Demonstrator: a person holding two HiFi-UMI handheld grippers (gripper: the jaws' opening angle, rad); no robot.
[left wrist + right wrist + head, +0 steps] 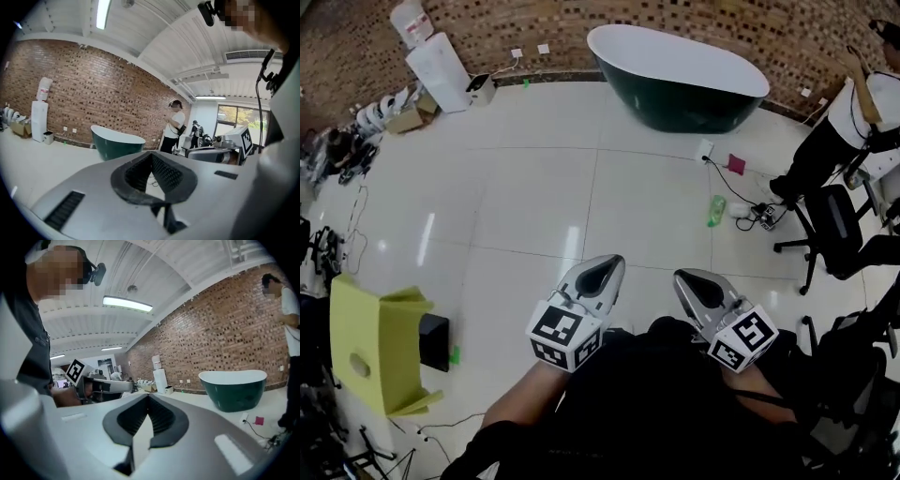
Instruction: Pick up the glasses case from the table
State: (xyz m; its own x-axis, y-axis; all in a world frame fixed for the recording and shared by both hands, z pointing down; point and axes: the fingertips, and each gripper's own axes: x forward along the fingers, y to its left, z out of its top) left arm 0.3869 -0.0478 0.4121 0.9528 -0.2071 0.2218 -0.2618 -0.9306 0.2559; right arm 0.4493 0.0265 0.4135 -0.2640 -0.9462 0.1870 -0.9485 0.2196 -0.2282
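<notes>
Fingers shut tip to tip and empty on left gripper (607, 267) and right gripper (686, 281), both over bare floor (534, 197) facing a bathtub (675, 84); glasses case and surface not in view, so judged pre-approach: next, find the case, open the fingers.
</notes>
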